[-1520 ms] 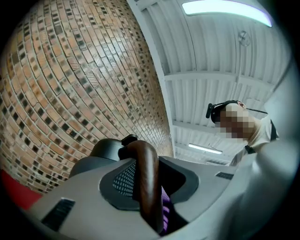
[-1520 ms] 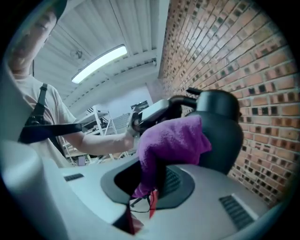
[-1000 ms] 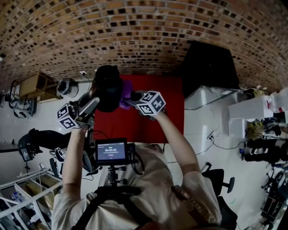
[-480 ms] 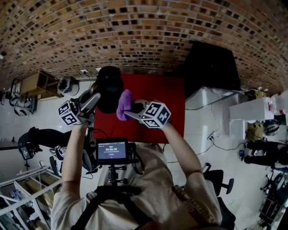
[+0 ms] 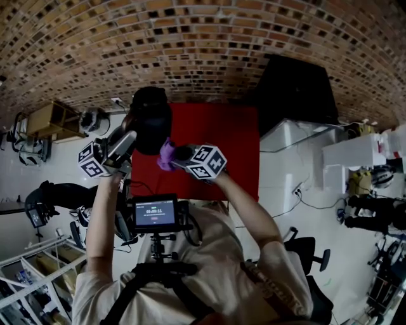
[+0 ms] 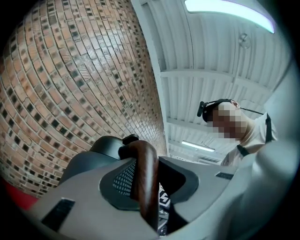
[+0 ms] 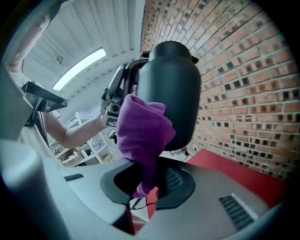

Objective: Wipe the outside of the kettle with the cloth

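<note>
Evidently the left gripper (image 5: 130,139) clamps the handle (image 6: 143,164) to steady the kettle (image 7: 171,93) while the right gripper (image 7: 150,185) presses its pinched cloth (image 7: 140,131) against the near-right side.

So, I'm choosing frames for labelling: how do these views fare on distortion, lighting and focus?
Head view: heavy fisheye arches the brick wall; dim, so the kettle is a featureless black shape. Left gripper view: the ceiling light blows out; the wooden handle is soft up close. Right gripper view: the cloth is fairly sharp, corners vignetted.
</note>
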{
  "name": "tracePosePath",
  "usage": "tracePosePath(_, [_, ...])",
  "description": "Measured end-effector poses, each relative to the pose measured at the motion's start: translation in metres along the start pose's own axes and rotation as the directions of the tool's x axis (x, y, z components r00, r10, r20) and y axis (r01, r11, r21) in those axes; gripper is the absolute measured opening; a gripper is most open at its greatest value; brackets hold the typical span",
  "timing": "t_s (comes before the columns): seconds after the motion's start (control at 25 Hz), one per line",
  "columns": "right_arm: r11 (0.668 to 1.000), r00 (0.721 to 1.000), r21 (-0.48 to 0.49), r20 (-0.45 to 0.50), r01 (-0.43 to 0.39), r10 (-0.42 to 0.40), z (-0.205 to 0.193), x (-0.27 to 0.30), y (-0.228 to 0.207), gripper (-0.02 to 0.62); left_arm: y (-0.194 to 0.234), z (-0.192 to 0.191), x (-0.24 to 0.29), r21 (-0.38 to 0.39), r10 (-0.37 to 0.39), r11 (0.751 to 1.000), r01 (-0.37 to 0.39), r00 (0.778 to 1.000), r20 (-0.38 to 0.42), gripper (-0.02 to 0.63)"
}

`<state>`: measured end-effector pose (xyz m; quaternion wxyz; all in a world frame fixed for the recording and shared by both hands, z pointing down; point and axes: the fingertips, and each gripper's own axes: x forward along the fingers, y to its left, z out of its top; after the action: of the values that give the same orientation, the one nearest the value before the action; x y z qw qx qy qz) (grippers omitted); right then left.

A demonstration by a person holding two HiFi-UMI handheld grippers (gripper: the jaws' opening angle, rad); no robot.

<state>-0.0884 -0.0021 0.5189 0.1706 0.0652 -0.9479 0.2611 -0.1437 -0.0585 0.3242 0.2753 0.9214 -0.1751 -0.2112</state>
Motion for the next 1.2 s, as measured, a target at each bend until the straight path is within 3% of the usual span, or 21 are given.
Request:
tracePosePath(0.2, [0.971, 0.976, 0.156, 0.098, 0.178, -0.195, -0.001, -0.025, -0.085, 0.084, -0.020, 0.014, -0.001, -0.006, -0.038, 0.999, 0.038, 0.999, 0.039, 0.100])
tracePosePath(0.28, [0.964, 0.970, 0.180, 0.111, 0.196, -0.218, -0.004, -0.028, -0.100, 0.084, -0.022, 0.017, 0.002, -0.005, -0.034, 0.999, 0.034, 0.998, 0.061, 0.100])
tracePosePath(0.36, [0.976, 0.981, 0.153, 0.094, 0.156, -0.171, -0.019, -0.023, -0.087, 0.084, -0.021, 0.017, 0.008, 0.011, -0.022, 1.000, 0.021, 0.998, 0.060, 0.100])
tracePosePath(0.48, [0.997, 0.997, 0.072, 0.080, -0.001, -0.005, -0.039, 0.003, -0.026, 0.084, -0.019, 0.016, 0.018, 0.036, -0.009, 0.999, 0.007, 0.999, 0.041, 0.100])
tracePosePath(0.6, [0.988, 0.976, -0.022, 0.154, -0.154, 0.156, -0.019, 0.031, 0.033, 0.084, -0.015, 0.018, 0.025, 0.027, -0.016, 1.000, 0.015, 0.999, 0.050, 0.100])
tracePosePath(0.76, [0.976, 0.940, -0.081, 0.262, -0.202, 0.216, 0.011, 0.050, 0.053, 0.084, -0.015, 0.007, 0.024, -0.016, -0.030, 0.999, 0.031, 0.999, 0.044, 0.100])
tracePosePath(0.96, [0.986, 0.928, -0.028, 0.335, -0.163, 0.163, 0.002, 0.023, 0.024, 0.083, -0.027, 0.005, 0.022, -0.039, -0.075, 0.996, 0.077, 0.995, 0.062, 0.100])
tracePosePath(1.2, [0.997, 0.939, 0.072, 0.345, -0.019, -0.007, -0.005, -0.003, -0.045, 0.083, -0.040, 0.008, 0.008, -0.032, -0.126, 0.991, 0.130, 0.988, 0.090, 0.100])
